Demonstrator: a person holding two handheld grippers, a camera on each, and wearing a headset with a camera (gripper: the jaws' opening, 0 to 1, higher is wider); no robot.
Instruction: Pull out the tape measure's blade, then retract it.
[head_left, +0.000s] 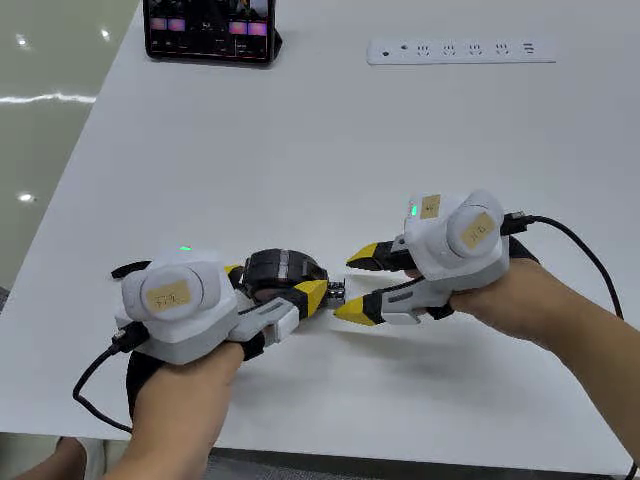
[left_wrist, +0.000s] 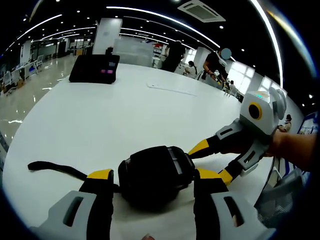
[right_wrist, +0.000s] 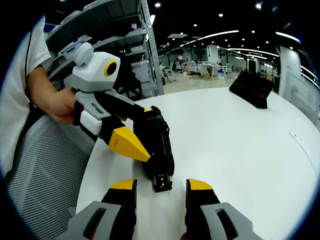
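Note:
A black tape measure (head_left: 283, 270) rests on the white table (head_left: 330, 150), and my left gripper (head_left: 275, 283) is shut on its case. In the left gripper view the case (left_wrist: 155, 175) sits squeezed between the two yellow-tipped jaws of the left gripper (left_wrist: 152, 176), and its black wrist strap (left_wrist: 55, 167) trails off to the left. The blade's hook end (head_left: 335, 291) pokes out toward my right gripper (head_left: 357, 285). That gripper is open, one jaw on each side of the hook. The right gripper view has the hook (right_wrist: 161, 181) just ahead of the right gripper (right_wrist: 161, 186), between its spread jaws.
A dark tablet on a stand (head_left: 210, 28) is at the table's far left and a white power strip (head_left: 460, 50) at the far right. Cables (head_left: 575, 250) run back from both grippers. The table's near edge is close below my hands.

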